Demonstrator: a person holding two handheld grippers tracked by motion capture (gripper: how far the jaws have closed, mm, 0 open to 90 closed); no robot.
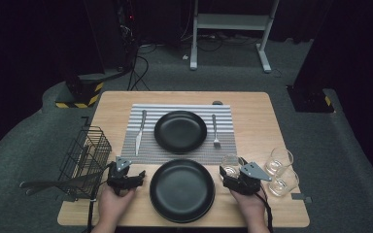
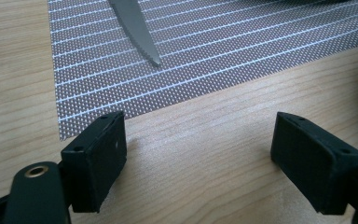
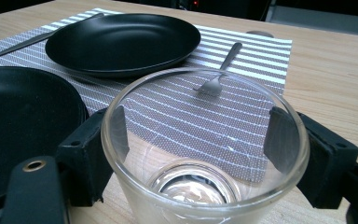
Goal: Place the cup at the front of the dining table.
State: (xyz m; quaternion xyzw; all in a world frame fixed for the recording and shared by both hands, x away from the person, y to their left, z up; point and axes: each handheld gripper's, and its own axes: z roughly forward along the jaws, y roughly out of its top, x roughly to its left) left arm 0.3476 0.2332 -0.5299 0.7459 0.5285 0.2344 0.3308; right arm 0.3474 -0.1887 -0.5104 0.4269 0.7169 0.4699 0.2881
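Stood upright near the counter's right front edge: the glass (image 3: pixel 204 154), between the right tool (image 1: pixel 234 175) pads, both jaws set wide around its wall, grip uncertain. Rested wide and empty over bare counter (image 2: pixel 205 154) toward the front left: the left tool (image 1: pixel 137 178), just short of the striped mat (image 2: pixel 205 51).

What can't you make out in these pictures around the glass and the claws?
- Right claw on the glass, right gripper view: the glass wall covers the pads, so contact is unclear.
- Knife, left gripper view: handle cut off by the top edge.
- Wire basket, high view: its contents are too dark and small to name.
- Near plate, right gripper view: cut off at the left edge.
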